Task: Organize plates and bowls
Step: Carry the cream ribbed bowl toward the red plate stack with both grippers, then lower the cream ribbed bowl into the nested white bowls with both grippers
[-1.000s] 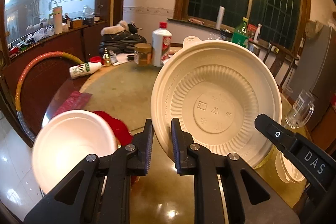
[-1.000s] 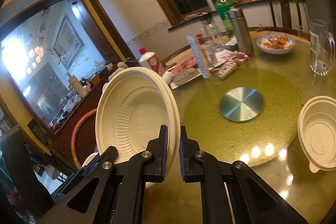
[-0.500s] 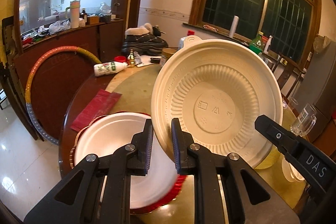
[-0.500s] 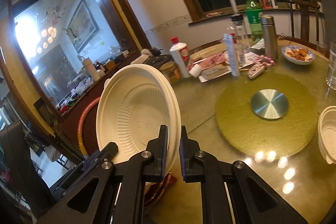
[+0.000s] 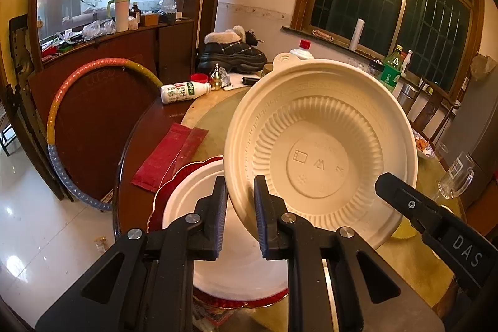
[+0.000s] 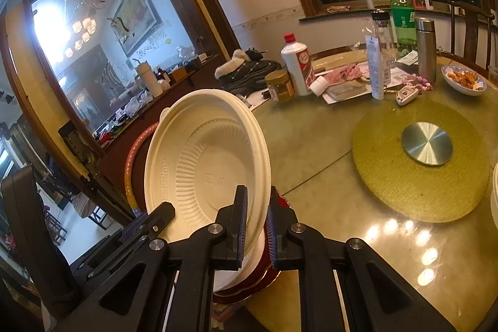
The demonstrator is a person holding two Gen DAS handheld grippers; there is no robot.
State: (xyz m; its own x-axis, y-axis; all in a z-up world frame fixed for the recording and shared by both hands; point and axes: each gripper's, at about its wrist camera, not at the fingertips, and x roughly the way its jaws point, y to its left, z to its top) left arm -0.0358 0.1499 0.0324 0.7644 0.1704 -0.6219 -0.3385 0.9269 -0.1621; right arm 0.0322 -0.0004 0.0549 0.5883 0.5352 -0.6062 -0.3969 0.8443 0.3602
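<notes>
A cream plastic bowl (image 5: 317,154) hangs tilted on edge above the table, gripped at opposite sides of its rim. My left gripper (image 5: 238,189) is shut on its lower left rim. My right gripper (image 6: 256,195) is shut on the bowl (image 6: 205,164) at its right rim. In the left wrist view, the right gripper (image 5: 386,181) shows as a black finger at the bowl's right edge. Just below the bowl lies a white plate (image 5: 199,207) on stacked red plates (image 5: 177,179), near the table's edge.
Red packets (image 5: 174,151) and a lying bottle (image 5: 183,91) sit beyond the stack. A hoop (image 5: 62,101) leans off the table's left side. A glass mug (image 5: 457,176), the turntable hub (image 6: 426,142), a white bottle (image 6: 297,61) and a food dish (image 6: 463,80) stand further right.
Both grippers have carried the bowl leftward together. The white plate on the red stack, earlier down at the left, now lies right under the bowl.
</notes>
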